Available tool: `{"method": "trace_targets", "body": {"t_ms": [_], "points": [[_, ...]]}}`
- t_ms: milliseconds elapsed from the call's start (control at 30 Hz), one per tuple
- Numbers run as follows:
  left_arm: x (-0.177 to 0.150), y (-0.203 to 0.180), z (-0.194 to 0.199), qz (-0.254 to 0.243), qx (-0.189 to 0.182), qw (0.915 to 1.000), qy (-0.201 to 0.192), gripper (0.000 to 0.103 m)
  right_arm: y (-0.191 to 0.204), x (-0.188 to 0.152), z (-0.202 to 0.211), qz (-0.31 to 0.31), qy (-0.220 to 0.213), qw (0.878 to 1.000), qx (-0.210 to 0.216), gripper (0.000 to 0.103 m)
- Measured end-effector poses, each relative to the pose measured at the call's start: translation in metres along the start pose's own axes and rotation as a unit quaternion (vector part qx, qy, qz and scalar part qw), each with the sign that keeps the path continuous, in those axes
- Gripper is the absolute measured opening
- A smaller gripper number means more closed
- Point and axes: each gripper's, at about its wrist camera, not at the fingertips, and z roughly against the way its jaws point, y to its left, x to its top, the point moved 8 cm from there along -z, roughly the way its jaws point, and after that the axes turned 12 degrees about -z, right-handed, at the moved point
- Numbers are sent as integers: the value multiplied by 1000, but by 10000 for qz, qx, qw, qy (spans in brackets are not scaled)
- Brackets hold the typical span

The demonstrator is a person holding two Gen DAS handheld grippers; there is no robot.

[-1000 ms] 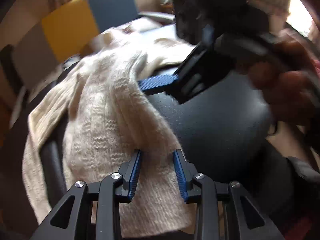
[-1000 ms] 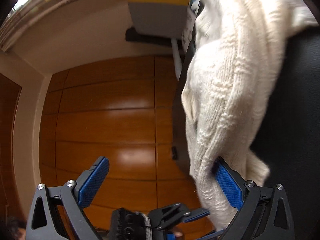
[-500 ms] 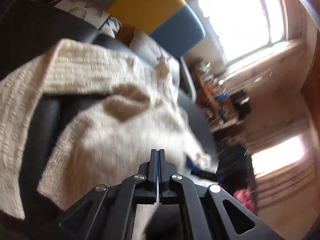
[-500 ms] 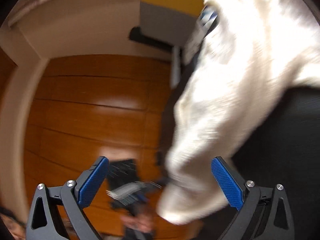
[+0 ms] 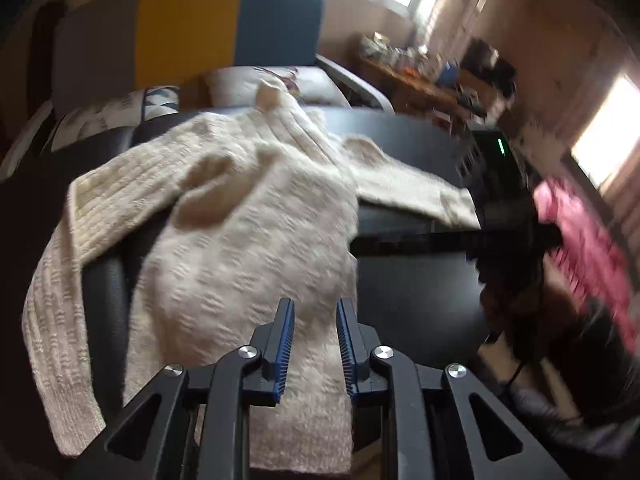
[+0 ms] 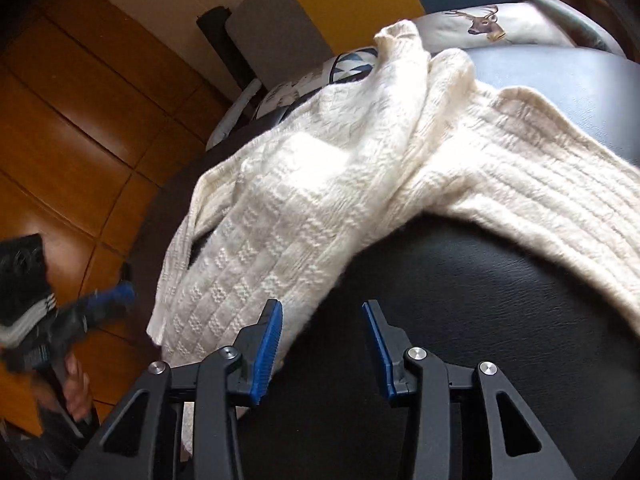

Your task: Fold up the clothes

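the left gripper (image 5: 314, 344) has its two blue-padded fingers a narrow gap apart, with knit cloth lying under and between them; whether the pads actually touch the cloth is hard to tell, though they do not look pressed on it. the right gripper (image 6: 322, 350) has its two fingers set wide, nothing between them but bare black seat; its left pad sits just beside the sweater's lower edge.

one cream knit sweater (image 5: 248, 236) spreads ahead of the left gripper, bunched in the middle, one sleeve trailing down to the left and another part reaching out to the right. in the right wrist view the same sweater (image 6: 320, 184) lies ahead and to the left of the fingers, draped over the edge of one black leather seat (image 6: 460, 320), with a ribbed part running off to the right.

farther out stand one backrest in grey, yellow and blue blocks (image 5: 188, 32) and two printed cushions, one with a deer (image 6: 484, 26). wood floor (image 6: 72, 120) lies to the left.
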Motion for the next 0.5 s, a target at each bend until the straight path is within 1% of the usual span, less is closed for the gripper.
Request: {"method": "trace_targets", "body": {"t_ms": [33, 67, 100, 133, 167, 267, 333, 467, 500], "points": [[-5, -6, -3, -175, 127, 9997, 69, 25, 1, -1, -3, -65, 81, 9999, 128, 44], [-10, -11, -5, -350, 254, 9990, 138, 26, 2, 0, -8, -256, 230, 9987, 388, 60], [-14, -16, -8, -523, 382, 9977, 206, 27, -4, -6, -9, -566, 416, 9948, 732, 76], [-18, -20, -9, -666, 521, 9961, 262, 30, -10, -13, -11, -807, 521, 9906, 974, 103], [-21, -22, -11, -817, 665, 9939, 315, 32, -9, -13, -17, -938, 550, 9876, 1132, 103], [-29, -30, -15, -1260, 1068, 9850, 494, 33, -6, -10, -29, -1156, 583, 9812, 1434, 103], [-33, -32, -20, -1400, 1184, 9812, 598, 33, 3, -5, -33, -1186, 611, 9768, 1677, 103], [-37, -26, -30, -1551, 1602, 9718, 766, 34, 29, 5, -38, -1156, 689, 9676, 2138, 103], [-38, -24, -34, -1610, 1739, 9678, 843, 34, 36, 7, -37, -1147, 723, 9645, 2266, 103]]}}
